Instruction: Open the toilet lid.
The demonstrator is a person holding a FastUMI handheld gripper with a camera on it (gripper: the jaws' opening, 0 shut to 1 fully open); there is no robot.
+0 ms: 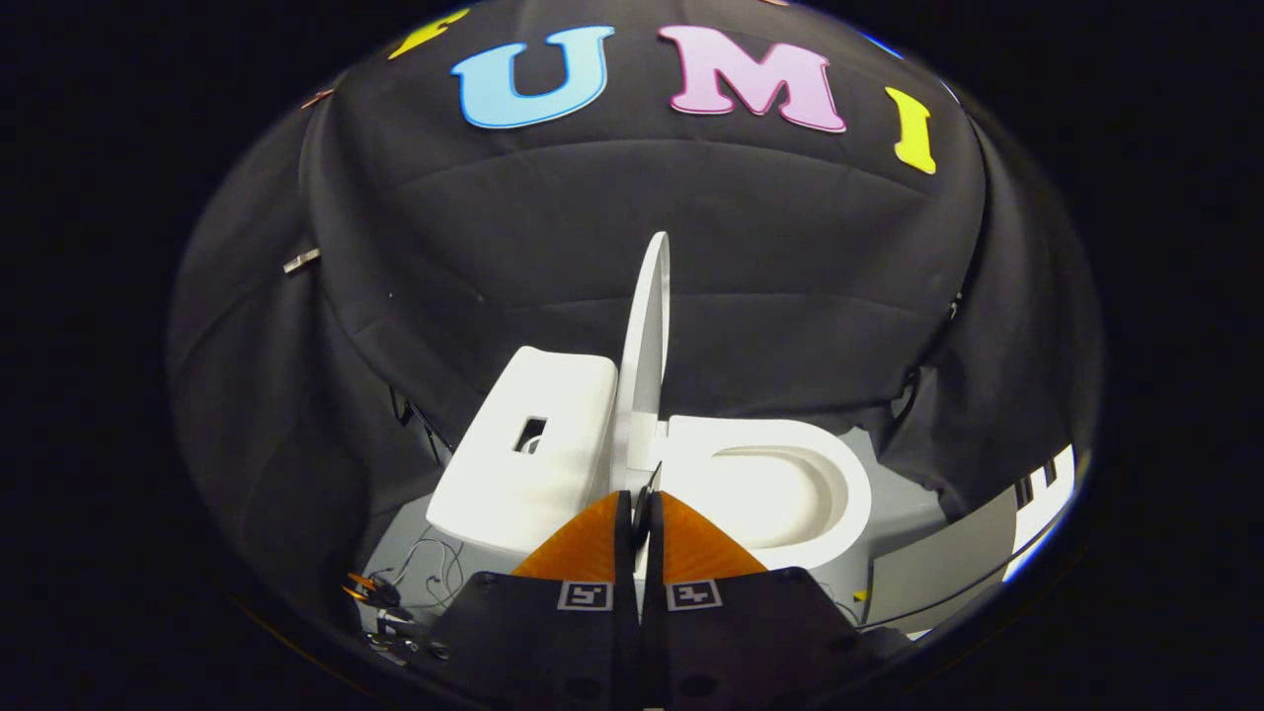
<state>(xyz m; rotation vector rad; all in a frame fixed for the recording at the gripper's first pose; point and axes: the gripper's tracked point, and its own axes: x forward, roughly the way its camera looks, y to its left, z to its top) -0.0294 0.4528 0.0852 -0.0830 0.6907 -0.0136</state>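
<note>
A white toilet stands on the floor ahead of my fingers, seen from the side. Its lid (pixel 649 336) stands raised, nearly upright and edge-on, between the tank (pixel 533 444) and the bowl. The seat ring (pixel 790 489) lies flat on the bowl with the opening showing. My gripper (pixel 642 499) hangs above and just short of the lid's hinge end. Its two fingers are pressed together with nothing between them.
Black cloth hangs behind and around the toilet. Loose wires and small parts (pixel 395 597) lie on the grey floor beside the tank. A grey panel (pixel 928 578) leans on the bowl's far side.
</note>
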